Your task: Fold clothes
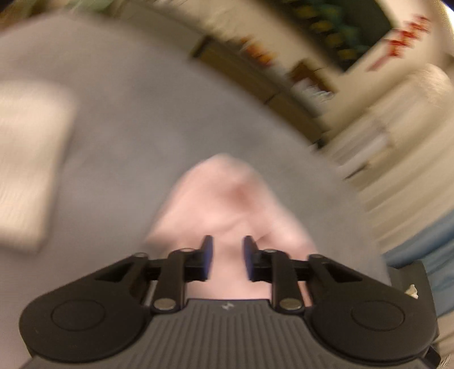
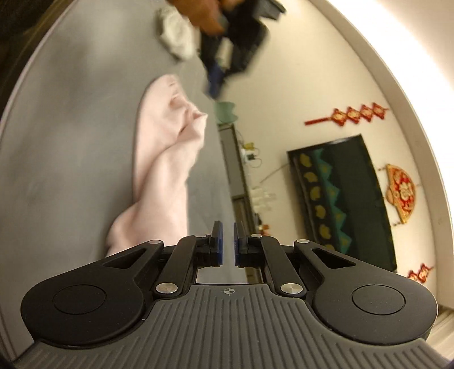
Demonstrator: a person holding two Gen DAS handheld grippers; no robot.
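A pale pink garment (image 1: 227, 198) lies crumpled on the grey surface (image 1: 127, 113). In the blurred left wrist view my left gripper (image 1: 227, 241) hovers over it, jaws partly apart, pink cloth showing through the gap with no pad pressing on it. The right wrist view is rolled sideways. There the pink garment (image 2: 164, 159) stretches away to the left of my right gripper (image 2: 227, 227), whose blue pads stand almost together with nothing between them. The left gripper (image 2: 215, 79) appears blurred at the top in a person's hand (image 2: 210, 17), just off the garment's bunched end.
A white folded cloth (image 1: 28, 170) lies on the grey surface, also seen as a white cloth (image 2: 176, 34) near the left hand. Beyond the surface's edge stand a low shelf (image 2: 235, 170), a dark wall hanging (image 2: 340, 204) and red ornaments (image 2: 349, 113).
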